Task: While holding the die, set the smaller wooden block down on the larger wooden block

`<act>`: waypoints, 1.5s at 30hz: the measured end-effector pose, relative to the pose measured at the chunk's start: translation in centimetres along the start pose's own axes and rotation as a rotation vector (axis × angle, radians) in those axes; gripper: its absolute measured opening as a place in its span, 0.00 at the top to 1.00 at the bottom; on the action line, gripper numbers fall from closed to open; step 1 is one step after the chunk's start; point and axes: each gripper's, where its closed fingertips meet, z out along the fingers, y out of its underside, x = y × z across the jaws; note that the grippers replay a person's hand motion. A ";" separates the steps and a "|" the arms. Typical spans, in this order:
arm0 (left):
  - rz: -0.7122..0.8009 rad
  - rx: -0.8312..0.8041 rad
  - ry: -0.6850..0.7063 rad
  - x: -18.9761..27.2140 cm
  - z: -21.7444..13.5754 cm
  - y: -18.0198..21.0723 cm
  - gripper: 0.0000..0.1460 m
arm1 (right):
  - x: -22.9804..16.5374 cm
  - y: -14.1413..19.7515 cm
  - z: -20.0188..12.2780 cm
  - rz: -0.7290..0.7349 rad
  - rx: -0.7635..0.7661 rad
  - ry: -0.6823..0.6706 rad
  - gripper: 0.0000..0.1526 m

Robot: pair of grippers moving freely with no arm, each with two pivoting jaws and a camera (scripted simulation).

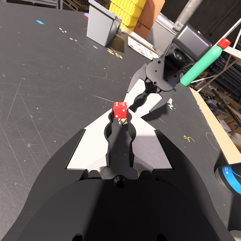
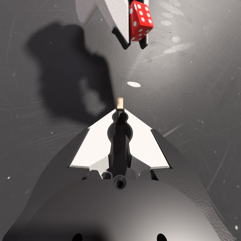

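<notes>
My left claw (image 1: pixel 120 114) is clenched on the red die (image 1: pixel 120 110), pinned between my two fingertips and lifted clear of the dark, scratched table (image 1: pixel 52 91). My right claw (image 2: pixel 120 110) is clamped on a small pale wooden block (image 2: pixel 120 103), gripped at the very tips so that most of it juts out past them. From my left side I see only a sliver of that block just below the die, with my right claw angling down toward it from the upper right, its green handle with a red cap (image 1: pixel 203 62) sticking out behind. Which of the two wooden blocks this is I cannot tell; I see no second one. Farther out on the table stand a grey bin (image 1: pixel 101 26), a sheet of printed paper (image 1: pixel 142 48) and, at the right edge, a dark bottle with a blue band (image 1: pixel 229 178).
</notes>
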 end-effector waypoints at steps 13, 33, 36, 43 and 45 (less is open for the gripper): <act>0.039 -0.013 -0.006 0.4 0.1 0.2 0.87 | 6.8 21.5 -23.9 0.616 -1.011 0.036 0.96; 0.047 -0.022 -0.015 0.3 0.2 0.4 0.87 | 4.6 29.4 -28.3 0.717 -1.516 -0.060 0.96; 0.047 -0.021 -0.016 0.3 0.2 0.4 0.87 | 4.9 29.5 -28.3 0.710 -1.521 -0.067 0.96; 0.049 -0.027 -0.017 0.3 0.2 0.4 0.87 | 5.4 29.6 -28.3 0.655 -1.507 -0.058 0.96; 0.051 -0.027 -0.018 0.3 0.2 0.4 0.87 | 5.3 29.6 -28.3 0.650 -1.508 -0.060 0.96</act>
